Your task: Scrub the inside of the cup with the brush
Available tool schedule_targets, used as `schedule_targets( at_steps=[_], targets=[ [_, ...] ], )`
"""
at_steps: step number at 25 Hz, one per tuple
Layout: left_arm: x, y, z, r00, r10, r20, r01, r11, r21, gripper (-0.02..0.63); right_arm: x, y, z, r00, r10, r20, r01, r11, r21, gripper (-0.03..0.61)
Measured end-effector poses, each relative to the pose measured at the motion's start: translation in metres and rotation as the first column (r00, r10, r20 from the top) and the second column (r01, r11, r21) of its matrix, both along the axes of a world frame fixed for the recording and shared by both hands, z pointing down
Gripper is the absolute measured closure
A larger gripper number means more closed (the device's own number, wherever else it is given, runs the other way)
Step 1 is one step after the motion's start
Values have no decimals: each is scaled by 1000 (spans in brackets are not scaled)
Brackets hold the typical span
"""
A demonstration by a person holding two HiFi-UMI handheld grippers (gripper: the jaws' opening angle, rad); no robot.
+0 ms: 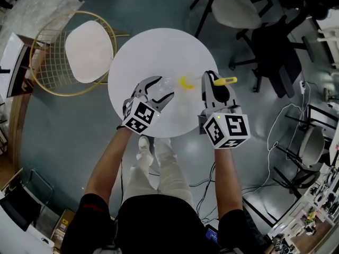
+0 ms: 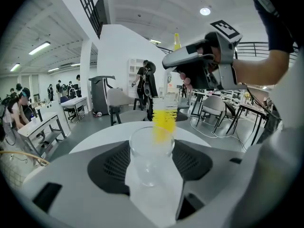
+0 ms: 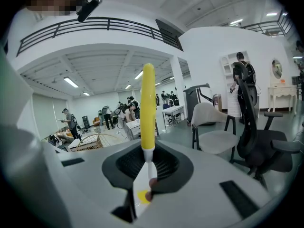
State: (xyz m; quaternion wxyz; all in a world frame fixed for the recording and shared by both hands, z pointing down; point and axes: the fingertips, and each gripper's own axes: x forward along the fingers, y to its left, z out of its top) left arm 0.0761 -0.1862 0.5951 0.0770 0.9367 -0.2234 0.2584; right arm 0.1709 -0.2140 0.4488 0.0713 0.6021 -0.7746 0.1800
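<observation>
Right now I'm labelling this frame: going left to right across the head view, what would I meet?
In order: gold wire chair → left gripper → cup, between its fingers → brush, its yellow head → right gripper → black office chair.

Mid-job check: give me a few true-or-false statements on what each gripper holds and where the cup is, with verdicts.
1. The left gripper holds a clear cup between its jaws. True.
2. The right gripper is empty. False: its jaws are shut on the handle of the yellow brush.
3. The cup stands on the gold wire chair. False: it is in the left gripper, over the white round table.
4. The brush's bristles are yellow and sit close to the cup's mouth. True.
5. The cup is full of dark liquid. False: it looks clear right through.
</observation>
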Motion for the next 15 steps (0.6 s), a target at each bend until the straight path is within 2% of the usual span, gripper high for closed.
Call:
schedule_targets(
  at_steps=[15],
  targets=[
    [0,0,0,1000,11,-16,-11,1000,7,324,-30,8,-50,994,-96,-59,102,989,107,531]
  ],
)
